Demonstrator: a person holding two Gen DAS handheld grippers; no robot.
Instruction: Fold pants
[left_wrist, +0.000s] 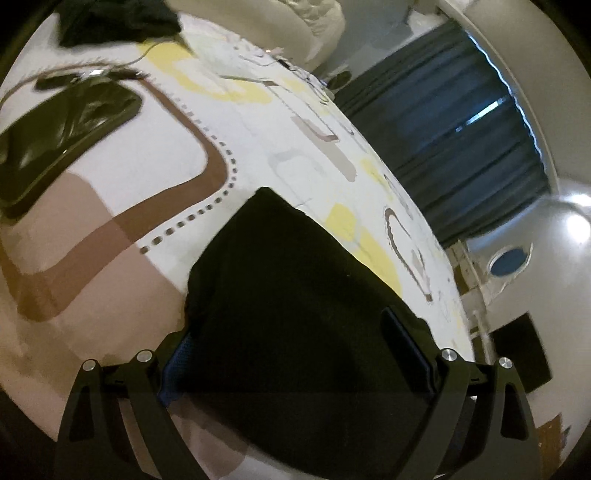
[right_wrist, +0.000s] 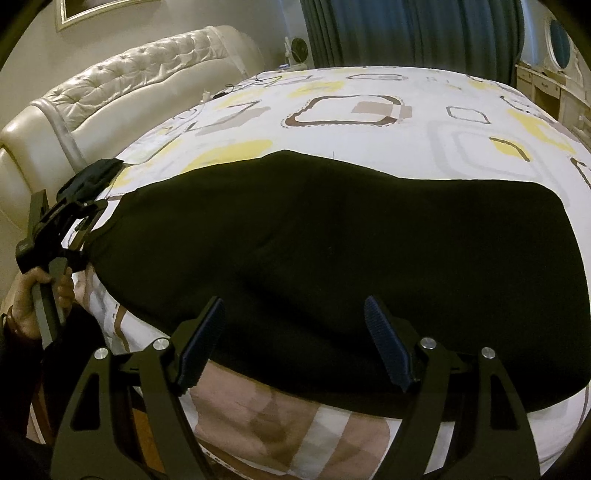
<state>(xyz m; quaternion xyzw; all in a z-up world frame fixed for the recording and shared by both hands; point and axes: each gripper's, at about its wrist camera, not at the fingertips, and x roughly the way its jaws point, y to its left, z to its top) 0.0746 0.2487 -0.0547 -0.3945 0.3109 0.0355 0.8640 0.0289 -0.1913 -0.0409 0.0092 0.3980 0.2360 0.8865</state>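
**Both tongs poised at the near edge of the pants**

Left wrist view: the left tongs (left_wrist: 295, 354) stand spread wide, with the black pants (left_wrist: 295, 295) filling the gap between the two fingers. The cloth lies between them, but neither pad visibly presses it, so this reads as lined up for a grasp and not a pinch. The pants lie on the patterned bed sheet (left_wrist: 147, 155), narrowing to a corner farther away. A glossy black bag-like thing (left_wrist: 62, 129) sits well apart at upper left, more dark clothing (left_wrist: 118, 22) lies beyond it, and dark curtains (left_wrist: 461, 129) hang past the bed.

Right wrist view: the right tongs (right_wrist: 295, 343) are also spread, their ribbed pads over the near edge of the pants (right_wrist: 351, 251), which stretch broad and fairly flat across the bed sheet (right_wrist: 369, 96). The left tongs (right_wrist: 92, 181) show at the far left end of the garment, held by the person's hand (right_wrist: 33, 295). A tufted headboard (right_wrist: 129, 81) stands behind.

My reading is that a fold is about to begin, with each of the tongs at one end of the near edge. The next move calls for closing both on the cloth, lifting together and carrying the edge over evenly so the layers meet without bunching.
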